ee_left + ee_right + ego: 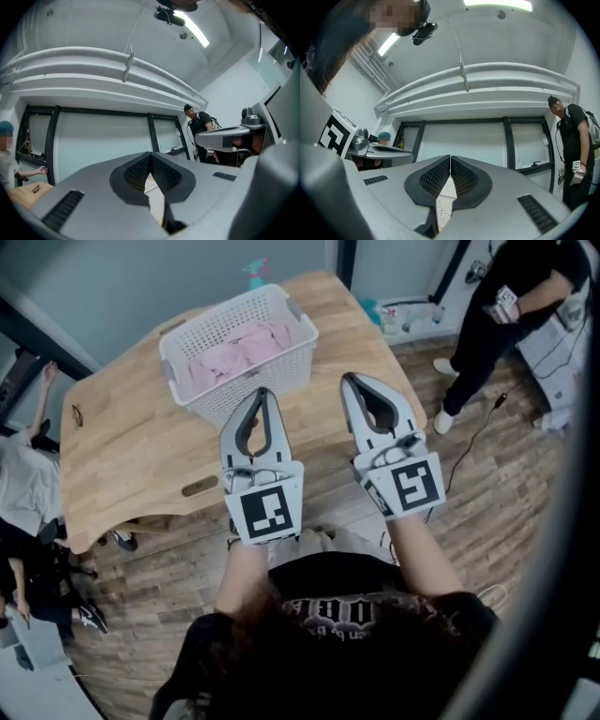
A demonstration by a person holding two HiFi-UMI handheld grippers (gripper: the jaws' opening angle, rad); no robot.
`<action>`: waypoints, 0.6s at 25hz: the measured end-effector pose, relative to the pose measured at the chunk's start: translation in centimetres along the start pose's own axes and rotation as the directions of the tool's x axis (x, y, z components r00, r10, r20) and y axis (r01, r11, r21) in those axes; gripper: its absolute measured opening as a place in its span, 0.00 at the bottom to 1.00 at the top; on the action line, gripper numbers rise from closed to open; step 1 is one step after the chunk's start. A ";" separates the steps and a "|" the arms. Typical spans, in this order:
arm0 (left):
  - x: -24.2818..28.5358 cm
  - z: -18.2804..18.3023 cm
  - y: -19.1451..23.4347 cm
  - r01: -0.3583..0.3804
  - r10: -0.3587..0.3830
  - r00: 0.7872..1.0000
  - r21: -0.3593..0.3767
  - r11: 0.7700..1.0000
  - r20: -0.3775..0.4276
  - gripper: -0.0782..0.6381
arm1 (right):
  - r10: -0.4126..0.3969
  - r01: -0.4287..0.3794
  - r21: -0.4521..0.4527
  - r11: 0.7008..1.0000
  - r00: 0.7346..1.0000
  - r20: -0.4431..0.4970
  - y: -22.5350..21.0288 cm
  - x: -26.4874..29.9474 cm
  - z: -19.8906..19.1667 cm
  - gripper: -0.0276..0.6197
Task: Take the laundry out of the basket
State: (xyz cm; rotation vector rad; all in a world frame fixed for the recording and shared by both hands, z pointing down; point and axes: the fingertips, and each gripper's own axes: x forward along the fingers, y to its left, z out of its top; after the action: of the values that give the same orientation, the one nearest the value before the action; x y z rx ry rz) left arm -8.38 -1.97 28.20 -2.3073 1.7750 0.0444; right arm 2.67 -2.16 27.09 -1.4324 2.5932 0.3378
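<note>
On the table (122, 446) sits the basket (291, 367), pink laundry (234, 352) heaped inside, none of it out yet. Just short of it the left tongs (262, 393) and right tongs (350, 380) hover side by side, both pressed shut on nothing, tips aimed at the basket (lined up for a reach, I'd guess; they must open first). Each cube carries a black square marker; the shirt print is too blurred to read.

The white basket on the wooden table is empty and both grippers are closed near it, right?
Not quite: the basket is not empty. The head view shows pink laundry in it. It does stand on the wooden table, with the left gripper and right gripper closed near it.
</note>
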 end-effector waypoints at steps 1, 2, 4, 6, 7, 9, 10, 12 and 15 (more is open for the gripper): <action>-0.1 0.0 0.0 -0.007 0.007 1.000 -0.001 1.000 0.000 0.11 | 0.006 -0.006 -0.002 1.000 1.000 -0.005 -0.1 -0.1 -0.1 0.09; -0.2 -0.1 0.0 -0.014 0.014 1.000 -0.001 1.000 -0.001 0.11 | 0.011 -0.011 -0.003 1.000 1.000 -0.009 -0.1 -0.2 -0.2 0.09; -0.5 -0.4 0.0 -0.027 0.027 1.000 0.002 1.000 -0.007 0.11 | 0.022 -0.022 0.002 1.000 1.000 -0.013 -0.1 -0.3 -0.5 0.09; -0.6 -0.7 0.2 -0.037 0.037 0.999 0.008 0.999 -0.017 0.11 | 0.029 -0.029 0.006 1.000 1.000 -0.012 -0.2 -0.1 -0.8 0.09; -0.5 -0.9 0.3 -0.041 0.041 0.999 0.009 0.999 -0.022 0.11 | 0.031 -0.031 0.008 0.999 0.999 -0.013 -0.3 0.1 -0.9 0.09; -0.3 -1.1 0.8 -0.051 0.051 0.998 0.006 0.999 -0.029 0.11 | 0.036 -0.036 0.012 0.999 0.999 -0.015 -0.4 0.6 -1.2 0.09; -0.1 -1.1 1.0 -0.055 0.056 0.998 0.007 0.998 -0.030 0.11 | 0.037 -0.037 0.014 0.999 0.999 -0.014 -0.4 0.9 -1.3 0.09; 0.3 -1.2 1.7 -0.063 0.064 0.998 0.009 0.998 -0.028 0.11 | 0.042 -0.042 0.014 0.999 0.999 -0.013 -0.4 1.6 -1.6 0.09; 1.4 -1.6 2.7 -0.066 0.066 0.998 0.009 0.998 -0.022 0.11 | 0.044 -0.044 0.013 0.999 0.999 -0.019 -0.6 2.9 -2.2 0.09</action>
State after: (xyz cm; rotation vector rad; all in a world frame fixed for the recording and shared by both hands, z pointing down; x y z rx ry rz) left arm -10.74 -4.20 29.08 -2.2518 1.8586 0.0221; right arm 1.56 -5.39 28.41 -1.3832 2.6413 0.3146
